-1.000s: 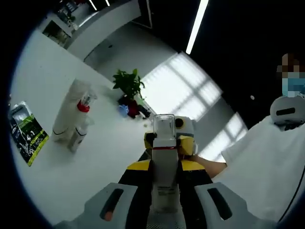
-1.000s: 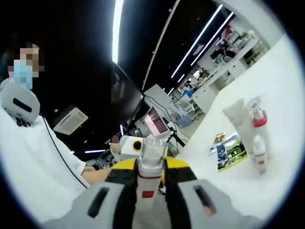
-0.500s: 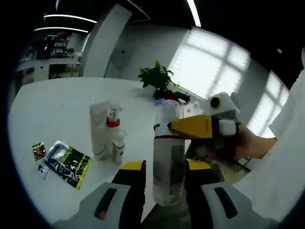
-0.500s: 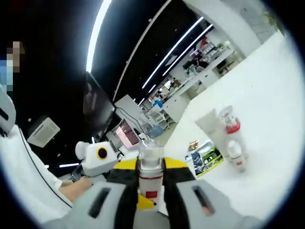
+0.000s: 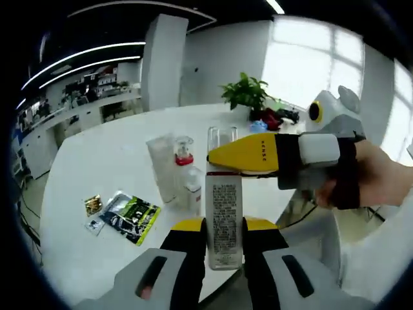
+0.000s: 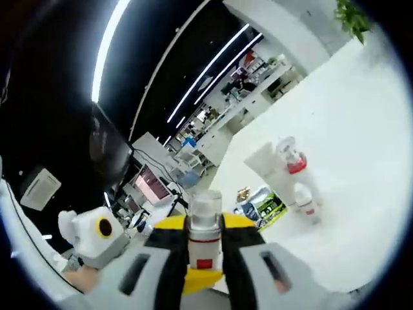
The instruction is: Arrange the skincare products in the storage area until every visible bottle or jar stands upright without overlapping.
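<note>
**Above the table edge, one bottle held by both grippers**

Above the near edge of a round white table, both grippers clamp the same tall clear-capped bottle. In the left gripper view, the left gripper has its jaws narrowed on the bottle's lower body, label facing the camera. The right gripper comes in from the right, held in a person's hand, its yellow jaws pinching the bottle just under the cap. In the right gripper view the same bottle stands between that gripper's jaws.

To do this step well, I judge the bottle should be carried over bare tabletop just beside the standing group, lowered with its base flat, and one gripper freed before the other so it does not tip. Keep it apart from its neighbours.

That group stands further in on the table: a white tube, a red-collared pump bottle and a small white bottle, close together and upright. A green sachet and smaller packets lie flat nearby.

Beyond is an open office with a potted plant, a white pillar, bright windows, long ceiling lights and desks.
</note>
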`<state>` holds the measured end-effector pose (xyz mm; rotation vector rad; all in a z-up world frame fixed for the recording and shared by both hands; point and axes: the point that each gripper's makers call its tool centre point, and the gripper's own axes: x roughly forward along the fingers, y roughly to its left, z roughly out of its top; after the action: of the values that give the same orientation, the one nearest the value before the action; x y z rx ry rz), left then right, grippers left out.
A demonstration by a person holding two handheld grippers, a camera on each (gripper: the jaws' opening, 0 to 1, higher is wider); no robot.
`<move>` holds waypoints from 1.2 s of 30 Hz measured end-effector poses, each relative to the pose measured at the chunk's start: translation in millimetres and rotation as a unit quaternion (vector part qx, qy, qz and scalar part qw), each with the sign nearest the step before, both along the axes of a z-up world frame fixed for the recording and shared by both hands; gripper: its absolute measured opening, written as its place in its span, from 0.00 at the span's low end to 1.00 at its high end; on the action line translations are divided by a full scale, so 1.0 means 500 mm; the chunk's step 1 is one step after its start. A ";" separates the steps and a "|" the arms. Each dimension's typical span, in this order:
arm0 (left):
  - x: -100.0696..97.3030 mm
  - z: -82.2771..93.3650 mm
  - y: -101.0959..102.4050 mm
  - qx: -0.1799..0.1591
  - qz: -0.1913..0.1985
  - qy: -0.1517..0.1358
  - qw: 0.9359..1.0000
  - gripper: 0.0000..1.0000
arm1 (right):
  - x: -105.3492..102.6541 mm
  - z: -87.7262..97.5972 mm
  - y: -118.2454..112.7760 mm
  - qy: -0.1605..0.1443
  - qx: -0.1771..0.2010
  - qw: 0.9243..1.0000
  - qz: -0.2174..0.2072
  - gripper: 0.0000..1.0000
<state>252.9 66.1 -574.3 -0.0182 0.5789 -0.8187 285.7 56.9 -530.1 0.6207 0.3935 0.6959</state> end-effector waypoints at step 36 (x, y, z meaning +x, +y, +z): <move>-0.063 0.036 -0.043 -0.035 -0.266 0.019 0.963 0.22 | -0.097 0.014 0.055 -0.183 -0.190 0.936 0.234 0.22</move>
<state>221.3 44.5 -556.3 0.0609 0.5999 -1.3650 237.3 84.5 -523.3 0.0157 0.3162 1.1340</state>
